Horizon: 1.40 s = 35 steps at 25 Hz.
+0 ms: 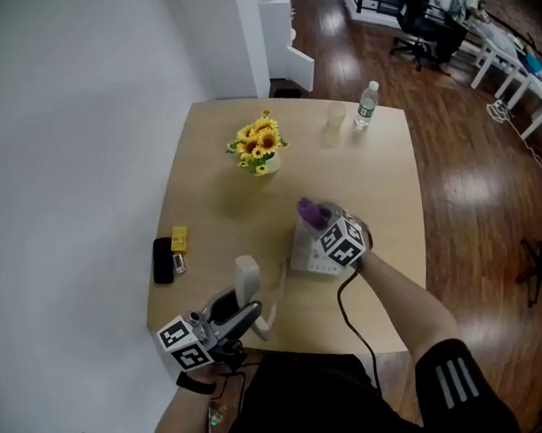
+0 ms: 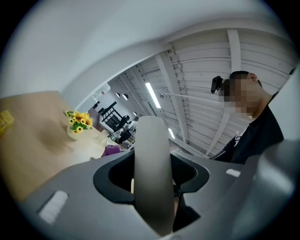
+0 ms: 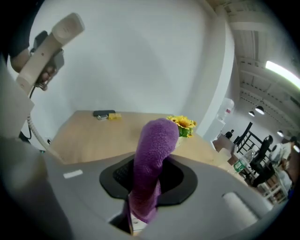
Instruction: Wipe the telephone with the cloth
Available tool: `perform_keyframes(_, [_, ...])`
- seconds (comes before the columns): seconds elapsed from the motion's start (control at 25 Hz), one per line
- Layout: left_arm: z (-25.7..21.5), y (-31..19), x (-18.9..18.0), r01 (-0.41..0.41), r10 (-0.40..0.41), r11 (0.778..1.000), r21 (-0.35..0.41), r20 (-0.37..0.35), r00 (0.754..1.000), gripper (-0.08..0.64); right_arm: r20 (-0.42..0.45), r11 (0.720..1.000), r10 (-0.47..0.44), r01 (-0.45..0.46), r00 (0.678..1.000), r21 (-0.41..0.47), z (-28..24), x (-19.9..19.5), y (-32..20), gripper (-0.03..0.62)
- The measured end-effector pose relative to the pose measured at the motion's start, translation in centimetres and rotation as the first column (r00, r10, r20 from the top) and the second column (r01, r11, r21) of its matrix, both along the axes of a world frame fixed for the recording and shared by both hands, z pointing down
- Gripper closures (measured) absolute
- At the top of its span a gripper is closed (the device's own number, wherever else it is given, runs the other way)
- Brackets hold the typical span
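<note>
Grippers are two. The left gripper (image 1: 244, 313) is clamped on the one pale handset (image 1: 247, 277), which is held up over the near edge of the table (image 1: 215, 169). Its curly cord (image 1: 273, 301) hangs toward the one telephone base (image 1: 310, 259). The right gripper (image 1: 318, 225) pinches one purple cloth (image 1: 311, 211), which stands up between its jaws over the base. Whether the cloth touches the base, I cannot tell.

On the light wooden top I count also one pot of sunflowers (image 1: 259, 144), one clear glass (image 1: 336, 117), one water bottle (image 1: 366, 104) just beside the glass, and at the left edge one black device (image 1: 163, 260) with one small yellow object (image 1: 179, 238) beside it.

A white wall (image 1: 70, 130) is at the left. The floor (image 1: 466, 158) is dark polished wood, with office chairs (image 1: 424, 25) far behind.
</note>
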<state>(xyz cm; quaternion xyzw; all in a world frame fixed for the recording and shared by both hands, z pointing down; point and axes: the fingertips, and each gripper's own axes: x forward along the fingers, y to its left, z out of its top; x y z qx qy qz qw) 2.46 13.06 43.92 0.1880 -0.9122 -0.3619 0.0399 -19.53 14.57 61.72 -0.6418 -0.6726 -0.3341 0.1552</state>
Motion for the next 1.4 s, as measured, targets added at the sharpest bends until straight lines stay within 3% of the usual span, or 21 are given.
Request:
perform_keyframes(0.24, [1.7,0.5,-1.0,0.039,-0.038,0.999,0.018,-0.046,0.998,0.345,0.041,0.995,-0.042,0.037,0.998,0.096,3.3,-3.8,4.1,0.497])
perform_keyframes(0.4, [2.4,0.9,-1.3,0.058,-0.056,0.998,0.025,-0.069,0.996,0.345,0.026,0.987,-0.065,0.061,0.998,0.147,7.1,-4.0,4.9,0.497])
perform_keyframes(0.56, [2.8,1.1,-1.5,0.063,-0.061,0.998,0.023,-0.075,0.995,0.347,-0.006,0.973,-0.131,0.129,0.991,0.194,9.2,-1.1,3.8,0.497])
perform_keyframes(0.92, [2.9,1.5,-2.5,0.043,-0.042,0.999,0.018,-0.07,0.997,0.347,-0.101,0.965,-0.176,0.192,0.979,0.176,11.8,6.6,0.3,0.497])
perform_keyframes(1.4, [4.3,1.7,-1.6,0.028,-0.027,1.0,0.006,-0.096,0.995,0.345,-0.202,0.956,-0.156,0.199,0.967,0.215,14.1,13.2,-2.0,0.497])
